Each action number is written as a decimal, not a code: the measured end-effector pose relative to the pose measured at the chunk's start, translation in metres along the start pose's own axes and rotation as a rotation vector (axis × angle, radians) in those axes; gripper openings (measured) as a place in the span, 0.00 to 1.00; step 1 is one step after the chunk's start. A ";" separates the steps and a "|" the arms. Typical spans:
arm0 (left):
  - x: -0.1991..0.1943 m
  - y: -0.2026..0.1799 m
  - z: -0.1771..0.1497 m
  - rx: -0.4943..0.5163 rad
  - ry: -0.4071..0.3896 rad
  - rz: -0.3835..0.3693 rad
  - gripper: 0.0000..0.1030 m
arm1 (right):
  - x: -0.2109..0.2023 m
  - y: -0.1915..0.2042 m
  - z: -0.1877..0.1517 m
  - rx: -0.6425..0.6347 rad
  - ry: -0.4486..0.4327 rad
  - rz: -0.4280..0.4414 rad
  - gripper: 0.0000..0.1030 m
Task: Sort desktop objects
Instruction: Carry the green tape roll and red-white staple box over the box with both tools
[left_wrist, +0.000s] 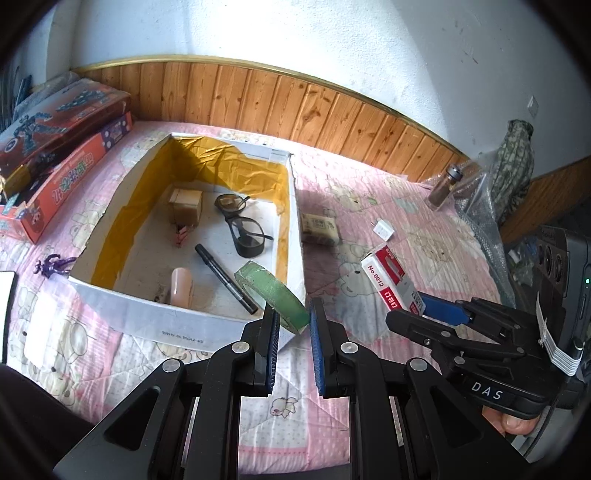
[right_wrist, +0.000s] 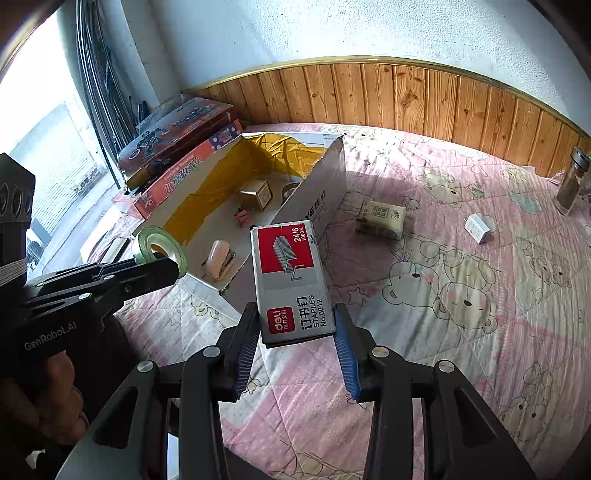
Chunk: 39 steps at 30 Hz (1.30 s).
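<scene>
Left gripper (left_wrist: 293, 325) is clamped on the green tape roll (left_wrist: 271, 295), held up over the near corner of the box (left_wrist: 177, 326). Right gripper (right_wrist: 297, 332) grips the staples (right_wrist: 290, 277), just right of the box, above the bed (right_wrist: 443, 332).

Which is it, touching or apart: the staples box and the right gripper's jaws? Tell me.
Touching. The right wrist view shows the staples box held off the bedspread, clamped at its near end between the right gripper's jaws.
</scene>
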<state>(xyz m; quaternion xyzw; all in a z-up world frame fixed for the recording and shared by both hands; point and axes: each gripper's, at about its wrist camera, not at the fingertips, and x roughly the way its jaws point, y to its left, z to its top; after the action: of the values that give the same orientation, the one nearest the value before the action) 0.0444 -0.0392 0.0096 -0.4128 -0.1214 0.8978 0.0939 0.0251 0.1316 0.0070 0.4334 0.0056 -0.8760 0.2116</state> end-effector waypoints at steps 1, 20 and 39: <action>-0.002 0.005 0.002 -0.005 -0.004 0.004 0.15 | 0.000 0.003 0.002 -0.007 -0.002 0.001 0.40; -0.003 0.076 0.052 -0.051 -0.027 0.059 0.15 | 0.032 0.053 0.053 -0.155 0.015 0.004 0.40; 0.089 0.117 0.085 -0.158 0.203 0.006 0.15 | 0.108 0.065 0.114 -0.299 0.114 -0.050 0.40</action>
<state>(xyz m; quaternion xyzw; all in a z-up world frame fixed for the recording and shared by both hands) -0.0856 -0.1388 -0.0355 -0.5082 -0.1802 0.8393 0.0702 -0.0947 0.0109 0.0069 0.4459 0.1588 -0.8442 0.2515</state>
